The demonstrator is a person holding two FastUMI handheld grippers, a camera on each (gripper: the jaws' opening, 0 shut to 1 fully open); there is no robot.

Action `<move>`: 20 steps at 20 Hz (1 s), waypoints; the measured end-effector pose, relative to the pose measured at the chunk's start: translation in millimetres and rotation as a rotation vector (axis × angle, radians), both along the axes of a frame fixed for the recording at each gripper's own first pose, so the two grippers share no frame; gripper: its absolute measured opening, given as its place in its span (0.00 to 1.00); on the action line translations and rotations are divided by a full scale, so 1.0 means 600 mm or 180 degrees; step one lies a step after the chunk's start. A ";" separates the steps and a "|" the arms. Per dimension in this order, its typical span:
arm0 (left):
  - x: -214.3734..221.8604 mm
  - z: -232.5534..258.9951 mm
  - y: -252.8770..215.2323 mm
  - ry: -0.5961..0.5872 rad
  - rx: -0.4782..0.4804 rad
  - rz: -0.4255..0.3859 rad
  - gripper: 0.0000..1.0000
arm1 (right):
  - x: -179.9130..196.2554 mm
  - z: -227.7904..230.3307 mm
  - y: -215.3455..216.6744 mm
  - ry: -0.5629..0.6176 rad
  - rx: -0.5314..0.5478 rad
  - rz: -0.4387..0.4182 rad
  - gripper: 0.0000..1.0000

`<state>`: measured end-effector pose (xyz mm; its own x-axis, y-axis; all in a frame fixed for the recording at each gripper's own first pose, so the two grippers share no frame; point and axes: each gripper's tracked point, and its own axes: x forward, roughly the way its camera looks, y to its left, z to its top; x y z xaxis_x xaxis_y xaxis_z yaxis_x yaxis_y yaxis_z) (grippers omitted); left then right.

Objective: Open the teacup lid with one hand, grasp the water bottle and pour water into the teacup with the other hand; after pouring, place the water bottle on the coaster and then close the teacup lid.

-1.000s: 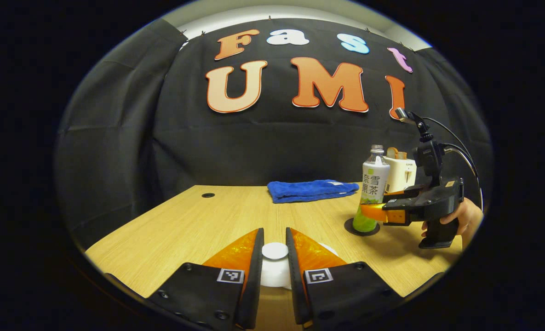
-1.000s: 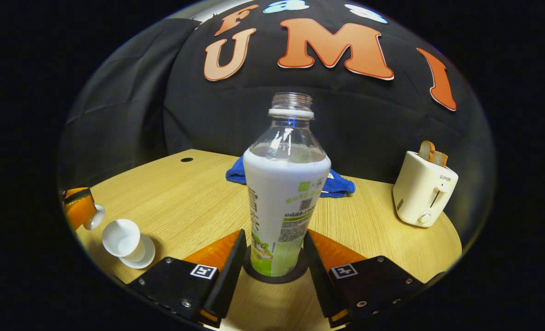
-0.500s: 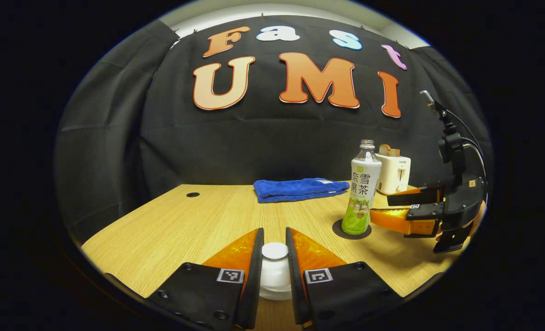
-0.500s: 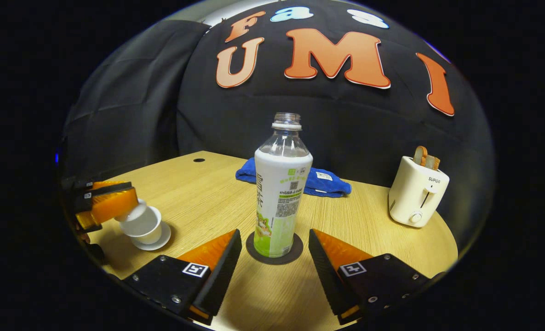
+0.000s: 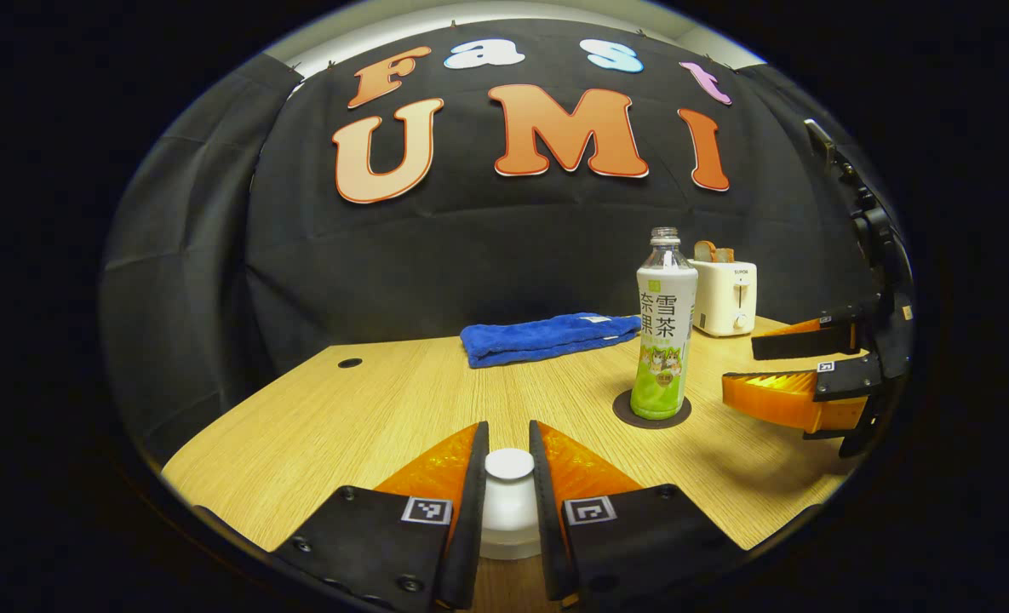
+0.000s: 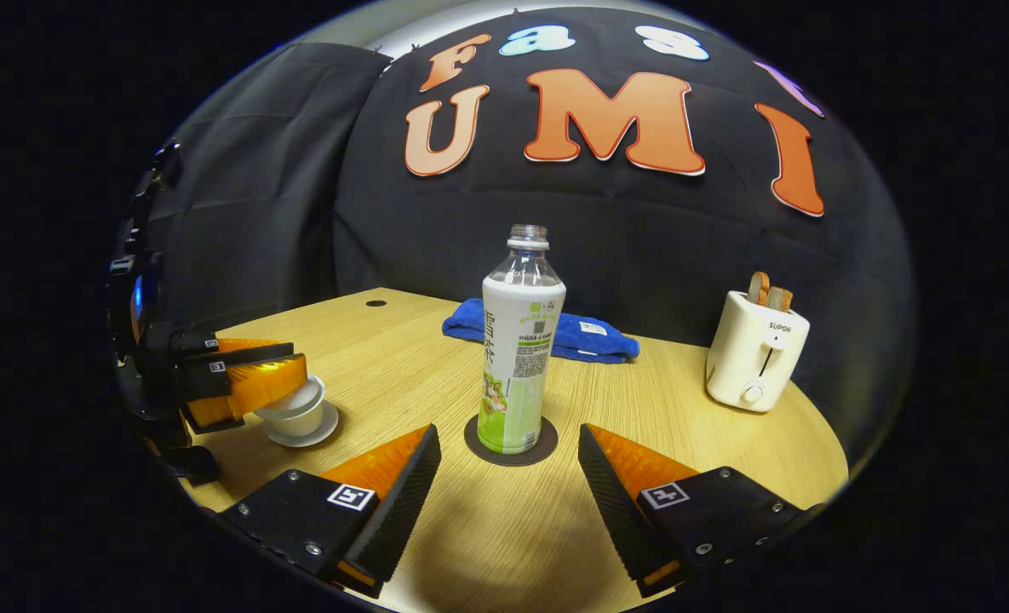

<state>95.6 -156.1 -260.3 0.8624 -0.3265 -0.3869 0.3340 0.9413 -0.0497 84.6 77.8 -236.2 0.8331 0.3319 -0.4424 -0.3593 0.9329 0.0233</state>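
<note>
Indoors, pale wood-grain counter [image 6: 402, 358], black cloth wall. Left gripper [image 5: 508, 477] closed on teacup lid [image 5: 508, 464] over teacup [image 6: 300, 413]. Right gripper [image 6: 504, 477] wide open, empty. Water bottle [image 6: 517, 358] upright on coaster [image 6: 547, 443]. Blue towel [image 6: 589, 336], toaster [image 6: 751, 358] behind.

The water bottle [image 5: 664, 340] carries a label with large printed characters and, in the right gripper view, a small square code. The toaster [image 6: 755, 362] bears a short brand word on its front. Square black-and-white markers sit on the right gripper [image 6: 508, 430] and the left gripper [image 5: 508, 430].
</note>
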 end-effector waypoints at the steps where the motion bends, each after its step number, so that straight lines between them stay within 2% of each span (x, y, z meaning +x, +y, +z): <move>1: 0.000 -0.001 -0.001 0.0011 -0.0002 -0.0001 0.34 | -0.003 0.004 0.000 -0.0021 -0.0007 0.0015 0.98; 4: 0.003 -0.010 -0.002 0.0050 -0.0012 0.0005 0.34 | -0.016 0.017 -0.004 -0.0091 -0.0012 0.0015 0.98; 5: 0.003 -0.012 0.001 0.0058 -0.0001 0.0027 0.31 | -0.020 0.021 -0.006 -0.0117 -0.0011 0.0010 0.98; 10: 0.002 -0.006 0.003 0.0049 0.0042 0.0019 0.39 | -0.037 0.036 -0.015 -0.0185 0.0044 -0.0061 0.99; 11: 0.003 -0.005 0.003 0.0029 0.0029 0.0021 0.38 | -0.038 0.039 -0.019 -0.0204 0.0045 -0.0078 0.99; 12: 0.003 0.003 0.003 -0.0002 0.0015 0.0023 0.32 | -0.041 0.040 -0.023 -0.0217 0.0047 -0.0100 0.99; 13: 0.001 0.010 0.005 -0.0042 0.0006 0.0030 0.35 | -0.043 0.043 -0.027 -0.0224 0.0054 -0.0117 0.99; 14: 0.002 0.022 0.005 -0.0102 -0.0003 0.0037 0.45 | -0.047 0.048 -0.028 -0.0235 0.0069 -0.0131 0.99; 15: 0.002 0.032 0.008 -0.0175 -0.0017 0.0054 0.47 | -0.049 0.052 -0.033 -0.0249 0.0077 -0.0154 0.99; 16: -0.001 0.046 0.010 -0.0251 -0.0035 0.0074 0.65 | -0.052 0.059 -0.037 -0.0281 0.0093 -0.0174 0.99; 17: 0.000 0.065 0.015 -0.0339 -0.0047 0.0109 0.63 | -0.053 0.065 -0.040 -0.0312 0.0099 -0.0207 0.99; 18: -0.001 0.081 0.021 -0.0430 -0.0064 0.0142 0.77 | -0.055 0.073 -0.043 -0.0349 0.0113 -0.0232 0.99; 19: 0.000 0.097 0.028 -0.0504 -0.0097 0.0182 0.72 | -0.058 0.081 -0.047 -0.0384 0.0122 -0.0253 0.99; 20: -0.003 0.113 0.032 -0.0544 -0.0147 0.0197 0.82 | -0.059 0.086 -0.049 -0.0403 0.0121 -0.0277 0.99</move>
<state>94.0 -137.2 -192.3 0.9333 -0.2847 -0.2189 0.2828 0.9583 -0.0407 49.0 48.2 -184.4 0.9078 0.2706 -0.3205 -0.2795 0.9599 0.0187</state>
